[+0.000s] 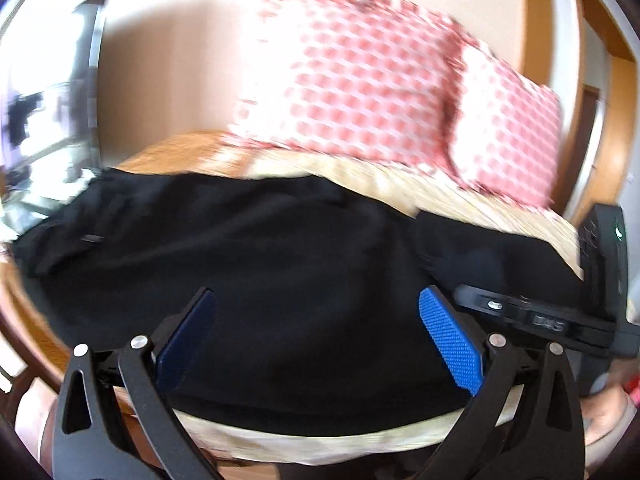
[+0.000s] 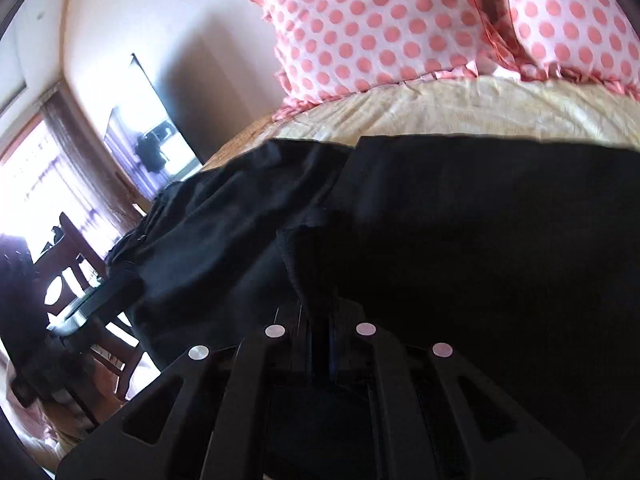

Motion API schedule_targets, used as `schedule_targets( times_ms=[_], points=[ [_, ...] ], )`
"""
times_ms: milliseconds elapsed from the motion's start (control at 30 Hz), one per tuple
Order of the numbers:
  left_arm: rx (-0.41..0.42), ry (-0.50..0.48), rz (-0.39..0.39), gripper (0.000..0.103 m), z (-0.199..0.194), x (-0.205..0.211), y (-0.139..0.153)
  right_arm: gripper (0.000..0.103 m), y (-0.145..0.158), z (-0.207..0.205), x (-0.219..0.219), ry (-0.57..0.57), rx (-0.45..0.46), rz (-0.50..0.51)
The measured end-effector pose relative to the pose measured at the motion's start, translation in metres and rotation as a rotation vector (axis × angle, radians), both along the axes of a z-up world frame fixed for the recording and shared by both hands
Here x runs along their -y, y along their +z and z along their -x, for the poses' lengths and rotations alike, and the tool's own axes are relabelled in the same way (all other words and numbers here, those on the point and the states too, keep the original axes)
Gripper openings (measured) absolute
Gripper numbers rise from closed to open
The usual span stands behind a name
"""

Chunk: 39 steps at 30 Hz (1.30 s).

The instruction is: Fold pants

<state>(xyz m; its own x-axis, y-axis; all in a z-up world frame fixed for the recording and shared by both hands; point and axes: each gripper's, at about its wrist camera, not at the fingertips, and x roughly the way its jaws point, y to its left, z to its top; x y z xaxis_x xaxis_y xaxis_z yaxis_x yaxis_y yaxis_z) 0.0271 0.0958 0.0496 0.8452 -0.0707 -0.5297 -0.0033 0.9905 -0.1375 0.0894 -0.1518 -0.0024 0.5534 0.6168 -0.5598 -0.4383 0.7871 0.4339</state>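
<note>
Black pants (image 1: 248,248) lie spread across a cream bedspread (image 1: 472,200). My left gripper (image 1: 316,320) is open, its blue pads (image 1: 452,340) wide apart just above the cloth near the front edge of the bed, holding nothing. In the left wrist view my right gripper's black body (image 1: 560,312) sits at the right on the pants. In the right wrist view the pants (image 2: 480,220) fill the middle. My right gripper (image 2: 320,320) is shut on a fold of the black cloth, which covers the fingertips.
Two pink polka-dot pillows (image 2: 380,28) lean against the wall at the head of the bed. The cream bedspread (image 2: 460,108) lies bare between pillows and pants. A window, wooden chairs (image 2: 80,264) and a table stand to the left of the bed.
</note>
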Motion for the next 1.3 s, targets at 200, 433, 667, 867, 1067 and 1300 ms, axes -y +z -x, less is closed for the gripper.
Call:
schedule_targets(
  times_ms=[200,433,667,867,1067,1300],
  points=[
    [0.037,0.156,-0.073,0.101,0.003,-0.034,0.014,0.005,0.022,0.016,-0.022,0.041,0.116,0.039],
    [0.028,0.295,-0.044,0.101,0.012,-0.080,0.020,0.043,0.005,0.052,-0.064,0.230,0.198,0.306],
    [0.051,0.425,-0.034,0.101,0.029,-0.119,0.028,0.053,0.043,0.048,-0.056,0.108,0.331,0.261],
    [0.002,0.486,0.041,0.101,0.037,-0.155,0.025,0.053,0.003,0.034,-0.075,0.151,0.224,0.355],
    [-0.066,0.490,0.200,0.101,0.039,-0.203,0.016,0.066,0.000,0.057,-0.073,0.220,0.214,0.346],
    [-0.144,0.447,0.446,0.100,0.023,-0.243,-0.004,0.066,0.014,0.047,-0.051,0.174,0.201,0.232]
  ],
)
